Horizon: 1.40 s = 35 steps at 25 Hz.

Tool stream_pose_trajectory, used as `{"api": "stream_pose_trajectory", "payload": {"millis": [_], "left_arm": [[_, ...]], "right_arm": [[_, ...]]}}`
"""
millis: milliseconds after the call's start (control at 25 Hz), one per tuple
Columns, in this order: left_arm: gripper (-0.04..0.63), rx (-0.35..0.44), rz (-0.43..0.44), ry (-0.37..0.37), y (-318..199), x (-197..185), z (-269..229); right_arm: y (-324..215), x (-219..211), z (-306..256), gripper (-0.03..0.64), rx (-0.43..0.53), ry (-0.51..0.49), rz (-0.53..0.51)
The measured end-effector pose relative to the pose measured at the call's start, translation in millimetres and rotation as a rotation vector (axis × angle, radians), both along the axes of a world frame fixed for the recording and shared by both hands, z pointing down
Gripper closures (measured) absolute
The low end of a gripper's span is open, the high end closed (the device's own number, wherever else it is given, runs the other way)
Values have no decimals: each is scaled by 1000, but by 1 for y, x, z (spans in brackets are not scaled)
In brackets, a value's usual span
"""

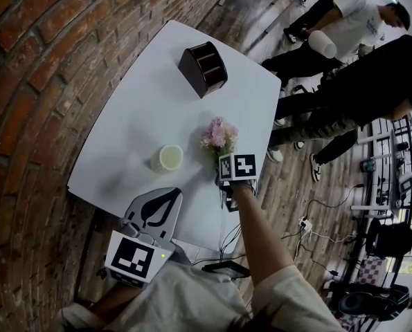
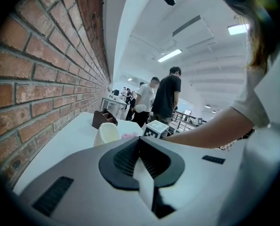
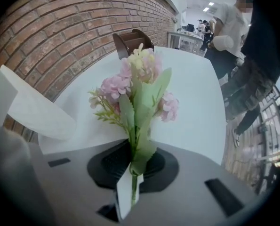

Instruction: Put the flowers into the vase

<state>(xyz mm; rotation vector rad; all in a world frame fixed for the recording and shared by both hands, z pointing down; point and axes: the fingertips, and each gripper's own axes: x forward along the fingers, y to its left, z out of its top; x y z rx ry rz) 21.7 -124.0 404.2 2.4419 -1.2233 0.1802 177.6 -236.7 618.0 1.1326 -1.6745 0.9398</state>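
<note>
The right gripper [image 3: 130, 192] is pinching the flowers [image 3: 140, 84] low on the stem, at the vase's [image 1: 168, 158] three o'clock. The left gripper [image 2: 147, 182] is idling, jaws together. They are probably light, floppy and crushable, so the stem, not the blooms, is the place to grip.

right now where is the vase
In the head view the vase stands on the table, just left of the flowers in the right gripper and ahead of the left gripper.

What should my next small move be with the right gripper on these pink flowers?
Probably lift the pink artificial flowers and carry them over the cream round vase. The right gripper is shut on their green stem, and the vase stands open-mouthed beside them on the white table.
</note>
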Motion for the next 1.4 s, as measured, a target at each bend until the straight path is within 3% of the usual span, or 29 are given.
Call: {"api": "stream_pose_trajectory", "payload": {"millis": [1400], "left_arm": [[588, 57, 33, 4, 20, 0, -16]], "right_arm": [[12, -38, -130, 574, 338, -136, -54]]}}
